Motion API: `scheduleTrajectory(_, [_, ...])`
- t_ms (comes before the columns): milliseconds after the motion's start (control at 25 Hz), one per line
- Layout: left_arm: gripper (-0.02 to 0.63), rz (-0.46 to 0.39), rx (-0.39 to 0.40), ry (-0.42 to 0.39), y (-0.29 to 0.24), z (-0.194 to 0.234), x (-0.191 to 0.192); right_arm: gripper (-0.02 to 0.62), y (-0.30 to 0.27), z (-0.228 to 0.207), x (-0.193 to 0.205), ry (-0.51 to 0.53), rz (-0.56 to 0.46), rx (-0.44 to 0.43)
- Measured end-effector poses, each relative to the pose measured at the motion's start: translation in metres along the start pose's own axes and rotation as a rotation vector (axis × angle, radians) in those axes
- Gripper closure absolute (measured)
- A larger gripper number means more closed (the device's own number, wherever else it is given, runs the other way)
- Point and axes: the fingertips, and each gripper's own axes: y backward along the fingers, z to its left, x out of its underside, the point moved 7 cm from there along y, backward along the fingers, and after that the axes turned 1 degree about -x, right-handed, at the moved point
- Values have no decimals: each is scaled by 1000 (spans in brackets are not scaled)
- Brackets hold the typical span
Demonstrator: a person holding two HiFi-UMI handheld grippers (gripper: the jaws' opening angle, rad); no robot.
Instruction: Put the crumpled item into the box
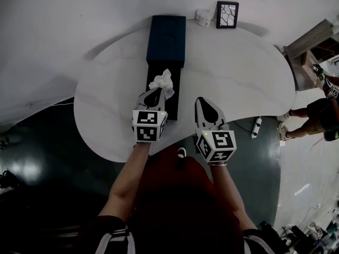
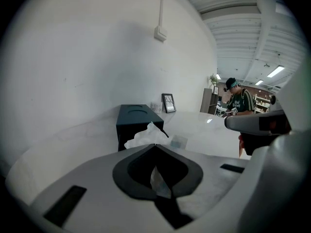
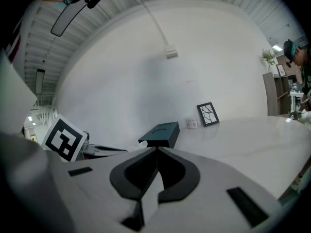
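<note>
Your left gripper (image 1: pixel 154 96): jaws pinch the crumpled tissue (image 1: pixel 162 82) over the box (image 1: pixel 166 36).
Your right gripper (image 1: pixel 203 103): jaws together, empty, beside the box.

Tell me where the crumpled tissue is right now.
Head view, left of centre: the crumpled tissue is pinched in the left gripper, by the near end of the dark box.

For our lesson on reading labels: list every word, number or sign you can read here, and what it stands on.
None can be read.
Black-and-white marker cubes: square codes, not words.
Dark blue rectangular box: no lettering visible.
Black-framed picture: only branching lines.
Bystander's green shirt: print too small to read.
</note>
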Motion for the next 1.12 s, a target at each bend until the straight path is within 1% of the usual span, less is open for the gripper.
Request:
scheduleTrajectory(200, [583, 20, -1, -16, -9, 1, 0, 580, -8, -2, 1, -2, 12, 0])
scheduleTrajectory(600, [583, 33, 13, -19, -26, 0, -7, 580, -16, 3, 2, 6, 27, -11])
scheduleTrajectory(880, [583, 54, 11, 28, -40, 4, -5, 580, -19, 1, 5, -5, 34, 2])
scheduleTrajectory(1120, [583, 95, 7, 34, -45, 4, -2, 580, -16, -1, 8, -10, 39, 18])
